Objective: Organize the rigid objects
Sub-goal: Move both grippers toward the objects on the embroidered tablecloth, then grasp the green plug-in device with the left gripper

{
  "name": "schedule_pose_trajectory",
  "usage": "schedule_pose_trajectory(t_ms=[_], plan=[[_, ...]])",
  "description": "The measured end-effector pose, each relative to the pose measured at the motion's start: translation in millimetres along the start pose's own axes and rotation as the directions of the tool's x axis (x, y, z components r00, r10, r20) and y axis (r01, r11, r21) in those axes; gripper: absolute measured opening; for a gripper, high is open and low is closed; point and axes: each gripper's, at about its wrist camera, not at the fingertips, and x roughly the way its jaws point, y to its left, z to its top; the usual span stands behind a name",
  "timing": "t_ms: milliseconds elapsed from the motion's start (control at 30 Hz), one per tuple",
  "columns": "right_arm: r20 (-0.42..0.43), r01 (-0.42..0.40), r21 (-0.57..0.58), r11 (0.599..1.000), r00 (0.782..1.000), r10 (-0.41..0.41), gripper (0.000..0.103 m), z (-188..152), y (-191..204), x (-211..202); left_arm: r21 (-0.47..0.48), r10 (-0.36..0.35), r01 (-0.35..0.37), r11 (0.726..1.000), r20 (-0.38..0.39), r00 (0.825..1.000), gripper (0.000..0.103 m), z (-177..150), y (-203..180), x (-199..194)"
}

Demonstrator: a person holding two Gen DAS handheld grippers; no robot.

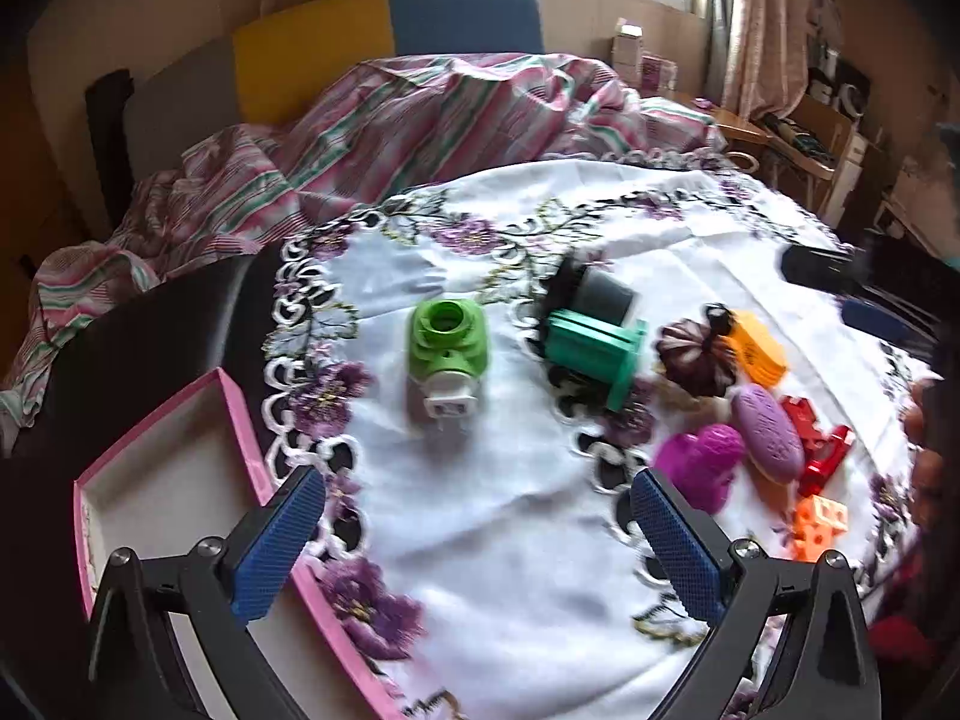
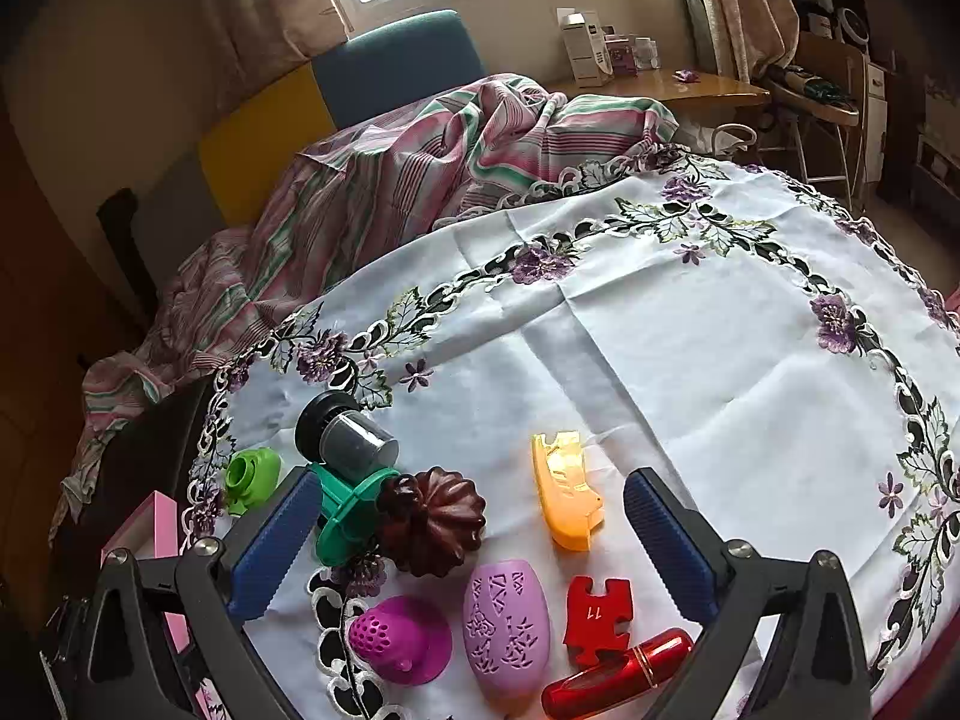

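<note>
My left gripper (image 1: pixel 477 492) is open and empty above the white embroidered cloth (image 1: pixel 510 540), near a light green part (image 1: pixel 447 348). A pink box (image 1: pixel 162 468) sits open at its left. Further right lie a teal spool (image 1: pixel 594 354), a dark ridged mould (image 1: pixel 699 354), a magenta cone (image 1: pixel 702 471), a lilac oval (image 1: pixel 768 426) and a red piece (image 1: pixel 819 444). My right gripper (image 2: pixel 468 501) is open and empty over the same pile: mould (image 2: pixel 435 519), orange piece (image 2: pixel 567 489), lilac oval (image 2: pixel 507 624), red puzzle piece (image 2: pixel 597 612), red tube (image 2: pixel 618 672).
A grey cylinder with black cap (image 2: pixel 345 435) lies behind the teal spool (image 2: pixel 345 513). A small orange block (image 1: pixel 819 525) sits at the cloth's right edge. A striped blanket (image 1: pixel 372 138) covers the bed behind the table. A wooden desk (image 2: pixel 678 87) stands at the back right.
</note>
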Motion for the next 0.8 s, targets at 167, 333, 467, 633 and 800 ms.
schedule_pose_trajectory(t_ms=[167, 333, 467, 633, 800], plan=[[-0.009, -0.005, 0.004, 1.000, 1.000, 0.005, 0.103, -1, 0, 1, -0.051, 0.008, -0.010, 0.999, -0.033, 0.999, 0.102, 19, 21, 23], [-0.012, -0.007, -0.001, 1.000, 1.000, 0.007, 0.103, -2, 1, 2, -0.068, 0.006, -0.012, 0.998, -0.081, 0.997, 0.099, 43, 25, 61], [-0.019, -0.005, -0.002, 1.000, 1.000, 0.005, 0.103, -1, 1, 4, -0.051, 0.022, -0.027, 0.998, -0.092, 0.996, 0.098, 61, 22, 86], [-0.018, 0.001, -0.016, 1.000, 1.000, -0.002, 0.101, -2, 3, 5, -0.069, -0.024, 0.012, 0.998, -0.182, 0.983, 0.053, 65, 18, 123], [-0.014, 0.006, -0.030, 1.000, 1.000, -0.006, 0.088, -2, 4, 5, -0.128, -0.057, 0.038, 0.991, -0.146, 0.988, 0.053, 50, 23, 106]])
